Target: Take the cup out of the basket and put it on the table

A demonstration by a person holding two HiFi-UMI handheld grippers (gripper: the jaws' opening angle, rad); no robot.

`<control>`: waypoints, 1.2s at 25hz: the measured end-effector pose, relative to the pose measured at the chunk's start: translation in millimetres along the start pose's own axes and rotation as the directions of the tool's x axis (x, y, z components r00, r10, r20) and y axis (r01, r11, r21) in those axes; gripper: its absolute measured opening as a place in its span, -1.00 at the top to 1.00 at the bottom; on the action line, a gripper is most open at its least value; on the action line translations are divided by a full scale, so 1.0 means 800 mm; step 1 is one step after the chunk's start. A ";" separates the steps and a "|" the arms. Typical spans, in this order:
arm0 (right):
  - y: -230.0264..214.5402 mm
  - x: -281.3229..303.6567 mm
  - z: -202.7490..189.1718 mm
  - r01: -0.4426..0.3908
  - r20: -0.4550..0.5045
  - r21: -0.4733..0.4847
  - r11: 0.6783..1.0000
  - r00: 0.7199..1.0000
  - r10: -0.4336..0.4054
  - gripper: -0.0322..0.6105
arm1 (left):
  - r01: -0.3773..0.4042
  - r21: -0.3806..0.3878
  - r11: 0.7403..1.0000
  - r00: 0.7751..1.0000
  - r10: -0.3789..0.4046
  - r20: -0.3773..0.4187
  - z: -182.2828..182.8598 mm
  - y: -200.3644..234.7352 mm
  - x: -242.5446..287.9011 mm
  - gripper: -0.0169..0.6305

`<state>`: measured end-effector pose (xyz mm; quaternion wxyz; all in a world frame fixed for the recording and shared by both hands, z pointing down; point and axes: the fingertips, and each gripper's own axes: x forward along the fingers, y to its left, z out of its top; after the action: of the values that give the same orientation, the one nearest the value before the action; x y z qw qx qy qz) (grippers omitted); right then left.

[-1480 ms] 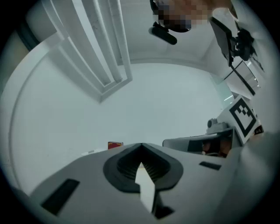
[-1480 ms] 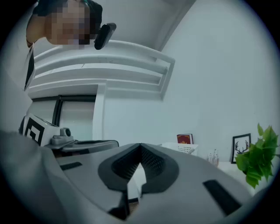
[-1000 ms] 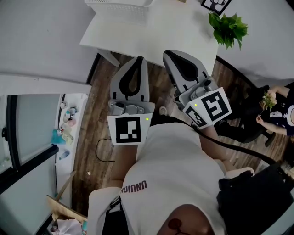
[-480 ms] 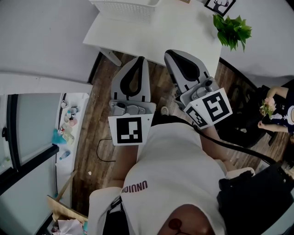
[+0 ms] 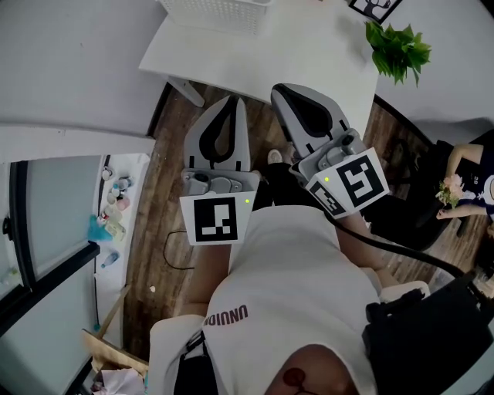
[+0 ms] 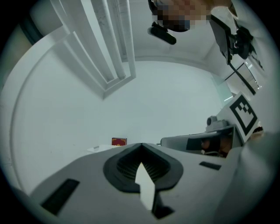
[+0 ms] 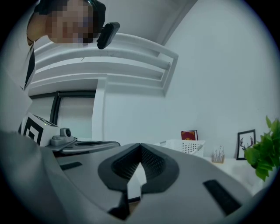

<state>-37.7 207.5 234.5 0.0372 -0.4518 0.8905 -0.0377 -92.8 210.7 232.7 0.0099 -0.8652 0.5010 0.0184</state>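
Observation:
A white mesh basket [image 5: 220, 11] stands on the white table [image 5: 293, 54] at the top of the head view, and the basket [image 7: 189, 146] shows again in the right gripper view. No cup shows in any view. My left gripper [image 5: 234, 100] hangs over the wooden floor just short of the table's near edge, jaws shut with nothing between them. My right gripper [image 5: 279, 89] is beside it, its tip at the table edge, also shut and empty. The left gripper [image 6: 141, 145] points toward a white wall; the right gripper [image 7: 140, 145] points toward the basket.
A green plant [image 5: 399, 50] and a framed picture [image 5: 376, 6] stand at the table's right end. A small red box [image 7: 189, 135] is behind the basket. Another person [image 5: 463, 185] sits at the right. Small bottles [image 5: 114, 208] lie at the left by a window.
The person's shoe has stepped forward toward the table, and the table has slid slightly up in the view. Both grippers stay shut and side by side.

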 end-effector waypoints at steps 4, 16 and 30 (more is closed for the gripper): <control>-0.012 0.009 -0.002 0.005 -0.001 0.001 1.000 1.000 -0.005 0.85 | 0.010 0.014 1.000 1.000 -0.010 0.001 -0.002 0.003 0.013 0.91; -0.057 0.093 0.007 -0.044 0.008 0.004 0.999 0.999 0.044 0.85 | -0.032 0.007 0.999 0.999 0.032 0.009 0.002 0.048 0.088 0.91; -0.151 0.172 0.031 -0.052 0.024 0.018 0.998 0.998 0.052 0.85 | -0.037 0.028 0.999 0.999 0.038 -0.006 0.014 0.080 0.211 0.91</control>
<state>-19.7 24.1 217.7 0.0528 -0.4286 0.9011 -0.0398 -64.8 33.2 214.6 0.0203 -0.8555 0.5173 0.0088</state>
